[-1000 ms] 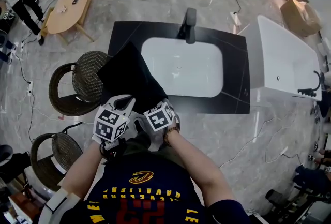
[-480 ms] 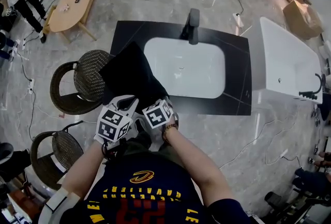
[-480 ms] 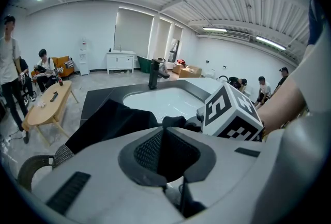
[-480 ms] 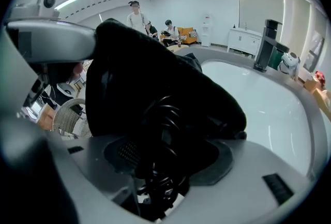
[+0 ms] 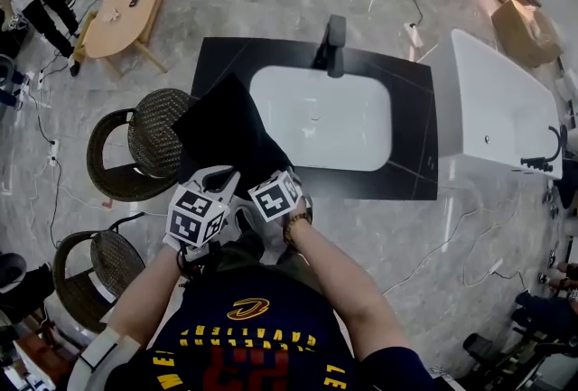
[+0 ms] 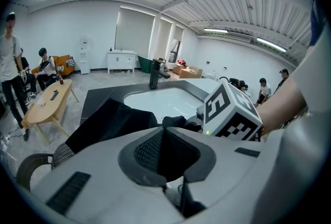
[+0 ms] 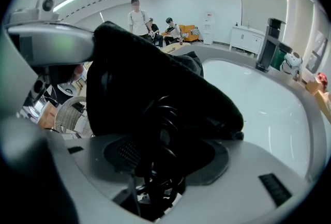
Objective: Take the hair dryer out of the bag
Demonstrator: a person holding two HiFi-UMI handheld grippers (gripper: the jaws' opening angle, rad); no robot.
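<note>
A black fabric bag [image 5: 226, 127] lies on the black counter [image 5: 411, 136], left of the white sink [image 5: 316, 154]. Both grippers are at its near end, by the counter's front edge. My left gripper [image 5: 221, 177] is shut on the edge of the bag [image 6: 108, 119], its grey jaws together [image 6: 168, 166]. Close beside it on the right, my right gripper [image 5: 271, 186] reaches into the bag's mouth. Its jaws [image 7: 155, 166] stand wide and have just been opening further. Between them lies a black coiled cord [image 7: 160, 124] under the bag [image 7: 155, 62]. The hair dryer's body is hidden.
A dark faucet [image 5: 332, 41] stands behind the sink. Two wicker chairs [image 5: 149, 141] [image 5: 104, 263] sit left of the counter, and a white bathtub [image 5: 501, 105] on its right. A wooden table [image 5: 126, 5] and seated people are at the far left.
</note>
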